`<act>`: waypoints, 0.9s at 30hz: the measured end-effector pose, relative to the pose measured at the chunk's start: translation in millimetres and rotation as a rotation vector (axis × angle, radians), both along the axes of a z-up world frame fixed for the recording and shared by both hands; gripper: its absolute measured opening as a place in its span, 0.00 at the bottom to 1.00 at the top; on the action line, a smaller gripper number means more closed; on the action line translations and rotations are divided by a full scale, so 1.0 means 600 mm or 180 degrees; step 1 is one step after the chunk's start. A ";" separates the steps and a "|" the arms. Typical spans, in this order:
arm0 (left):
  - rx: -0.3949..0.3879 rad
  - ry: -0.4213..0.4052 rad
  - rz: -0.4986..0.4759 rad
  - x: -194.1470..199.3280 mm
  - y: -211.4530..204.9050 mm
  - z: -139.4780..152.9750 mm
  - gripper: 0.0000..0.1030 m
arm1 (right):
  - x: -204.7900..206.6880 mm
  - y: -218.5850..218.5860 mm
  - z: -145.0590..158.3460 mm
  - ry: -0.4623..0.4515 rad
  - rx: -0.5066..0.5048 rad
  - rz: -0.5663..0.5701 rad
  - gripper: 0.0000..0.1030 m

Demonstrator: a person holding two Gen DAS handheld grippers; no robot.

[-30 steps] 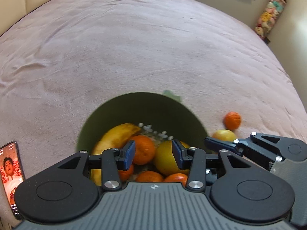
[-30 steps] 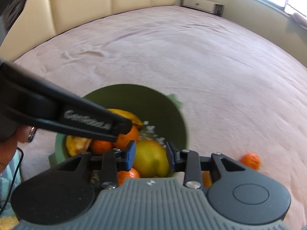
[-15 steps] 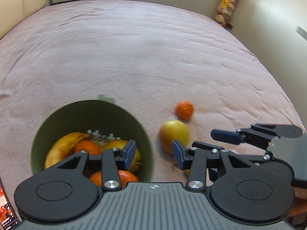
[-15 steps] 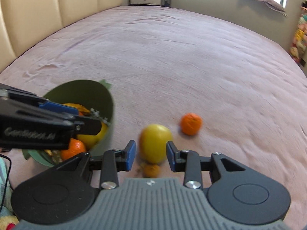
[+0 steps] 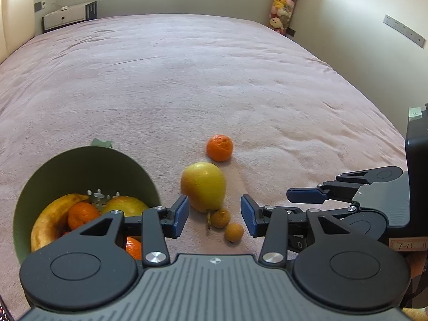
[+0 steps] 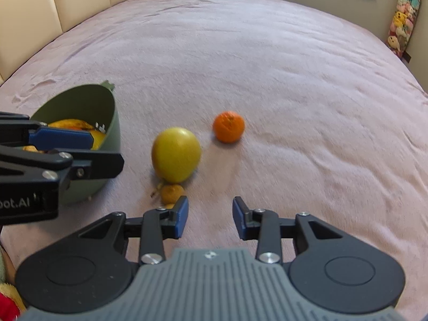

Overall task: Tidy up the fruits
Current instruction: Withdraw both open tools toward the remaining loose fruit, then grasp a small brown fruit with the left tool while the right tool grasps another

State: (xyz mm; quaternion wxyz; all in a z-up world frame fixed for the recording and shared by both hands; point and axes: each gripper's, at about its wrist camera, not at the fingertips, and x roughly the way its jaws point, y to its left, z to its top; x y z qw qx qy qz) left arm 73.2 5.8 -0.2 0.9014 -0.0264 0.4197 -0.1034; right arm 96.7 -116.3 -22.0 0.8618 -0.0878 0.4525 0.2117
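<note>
Yellow fruit [image 6: 176,158] beside green bowl [image 6: 109,123], open bedspread [image 6: 267,67] beyond

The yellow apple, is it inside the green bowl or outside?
Outside: the yellow apple lies on the pink blanket beside the green bowl.

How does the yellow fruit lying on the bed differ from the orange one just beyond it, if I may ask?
The yellow fruit is larger, smooth and slightly pear-shaped; the orange fruit is smaller, rounder and dimpled. Small brown fruits touch the yellow one; the orange one sits alone. Both lie outside the green bowl.
</note>
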 end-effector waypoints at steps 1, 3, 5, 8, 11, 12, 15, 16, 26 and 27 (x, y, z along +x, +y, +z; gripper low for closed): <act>0.0012 0.0000 -0.0030 0.000 -0.003 -0.003 0.50 | 0.000 -0.004 -0.004 0.0016 0.0004 -0.0014 0.38; 0.0043 -0.0005 -0.0090 0.001 -0.009 -0.009 0.50 | -0.002 -0.014 -0.010 0.0037 0.0001 -0.0036 0.38; 0.0094 -0.0014 -0.0148 0.001 -0.015 -0.014 0.50 | -0.002 -0.022 -0.016 0.0047 -0.0001 -0.0048 0.38; 0.0214 -0.0037 -0.0268 0.002 -0.025 -0.021 0.50 | -0.002 -0.031 -0.024 0.0023 0.0059 -0.0049 0.38; 0.0365 -0.0075 -0.0433 0.001 -0.034 -0.028 0.50 | -0.004 -0.036 -0.029 -0.0012 0.0128 -0.0018 0.38; 0.0398 -0.0078 -0.0496 0.002 -0.037 -0.030 0.50 | -0.003 -0.036 -0.031 -0.0031 0.0145 0.0001 0.38; 0.0410 -0.0070 -0.0623 0.005 -0.038 -0.035 0.50 | -0.001 -0.035 -0.035 -0.0067 0.0176 0.0038 0.38; 0.0408 -0.0057 -0.0644 0.007 -0.038 -0.037 0.50 | 0.001 -0.035 -0.037 -0.0060 0.0183 0.0045 0.38; 0.0442 0.0195 -0.0858 0.012 -0.052 -0.065 0.48 | 0.028 -0.037 -0.051 0.0144 0.0343 0.0009 0.38; 0.0434 0.0217 -0.0846 0.013 -0.057 -0.068 0.47 | 0.030 -0.036 -0.051 0.0147 0.0338 0.0025 0.38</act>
